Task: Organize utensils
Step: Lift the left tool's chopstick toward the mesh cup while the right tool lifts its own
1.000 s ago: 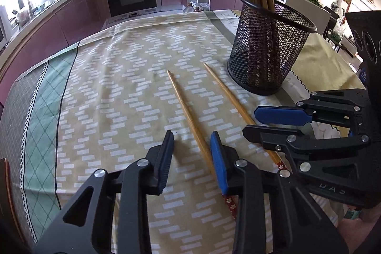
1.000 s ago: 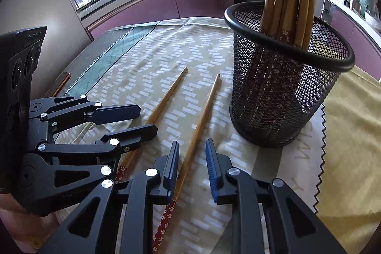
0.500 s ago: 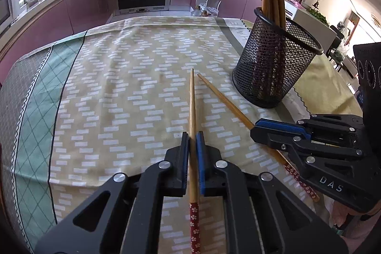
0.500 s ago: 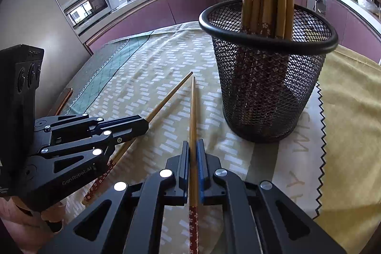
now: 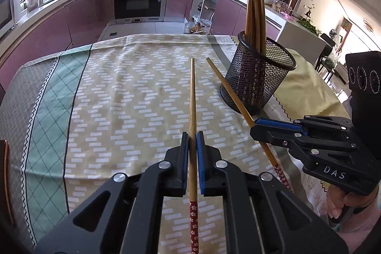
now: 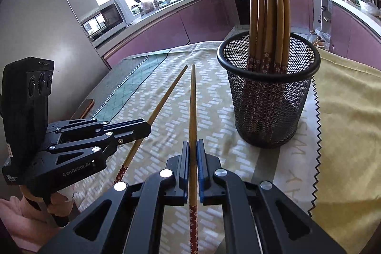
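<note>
On the patterned tablecloth (image 5: 123, 92) stands a black mesh holder (image 6: 269, 97), far and to the right, with a bundle of wooden chopsticks (image 6: 266, 11) upright in it, their red flowered ends down. Nearer, the left gripper (image 5: 193, 142) is clamped tight on one wooden chopstick (image 5: 192, 97), and the right gripper (image 6: 193, 149) pinches a second chopstick (image 6: 192, 106) the same way. Both sticks point away, tips toward the far side, red flowered ends behind the pads.
</note>
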A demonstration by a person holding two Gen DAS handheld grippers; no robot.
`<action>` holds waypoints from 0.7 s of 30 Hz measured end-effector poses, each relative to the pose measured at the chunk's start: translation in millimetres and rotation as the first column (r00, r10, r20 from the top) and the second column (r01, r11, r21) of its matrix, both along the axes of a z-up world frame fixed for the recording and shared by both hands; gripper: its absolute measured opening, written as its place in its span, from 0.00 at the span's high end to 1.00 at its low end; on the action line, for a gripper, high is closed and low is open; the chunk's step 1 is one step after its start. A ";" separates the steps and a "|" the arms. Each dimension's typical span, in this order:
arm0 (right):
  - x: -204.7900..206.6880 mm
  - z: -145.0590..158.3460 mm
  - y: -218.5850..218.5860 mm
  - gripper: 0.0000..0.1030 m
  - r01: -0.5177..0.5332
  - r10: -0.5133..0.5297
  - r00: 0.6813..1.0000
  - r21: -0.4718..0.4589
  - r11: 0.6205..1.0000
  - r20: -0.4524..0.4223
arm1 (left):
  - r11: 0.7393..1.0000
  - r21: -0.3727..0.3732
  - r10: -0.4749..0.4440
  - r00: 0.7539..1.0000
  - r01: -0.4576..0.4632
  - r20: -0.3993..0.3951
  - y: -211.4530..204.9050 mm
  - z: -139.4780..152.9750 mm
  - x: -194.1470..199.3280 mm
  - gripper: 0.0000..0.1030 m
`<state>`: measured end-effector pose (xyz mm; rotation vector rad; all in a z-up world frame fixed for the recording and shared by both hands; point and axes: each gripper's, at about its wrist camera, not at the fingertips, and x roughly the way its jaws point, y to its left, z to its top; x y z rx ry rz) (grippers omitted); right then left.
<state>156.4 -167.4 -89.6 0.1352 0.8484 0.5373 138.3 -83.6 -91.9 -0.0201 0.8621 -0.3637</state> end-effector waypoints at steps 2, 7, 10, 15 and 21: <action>-2.0 4.1 1.0 0.95 -0.004 0.004 1.000 0.006 1.000 0.015 | 1.000 -0.008 -0.003 1.000 0.003 0.009 1.2 4.7 -3.8 0.93; -7.1 13.7 -0.2 0.95 -0.011 0.010 0.999 0.019 1.000 0.044 | 1.000 -0.028 -0.008 1.000 0.009 0.030 4.7 16.3 -12.5 0.93; -8.6 17.5 -1.0 0.95 -0.012 0.010 0.998 0.027 1.000 0.057 | 0.999 -0.042 -0.015 0.999 0.016 0.037 6.0 21.8 -16.2 0.93; -9.3 22.3 0.0 0.95 -0.009 0.006 0.997 0.037 0.999 0.072 | 0.998 -0.056 -0.026 0.999 0.029 0.048 7.1 28.1 -19.8 0.93; -11.9 28.0 0.1 0.95 -0.010 0.005 0.996 0.050 0.999 0.094 | 0.997 -0.064 -0.030 0.998 0.034 0.058 5.7 32.0 -22.3 0.93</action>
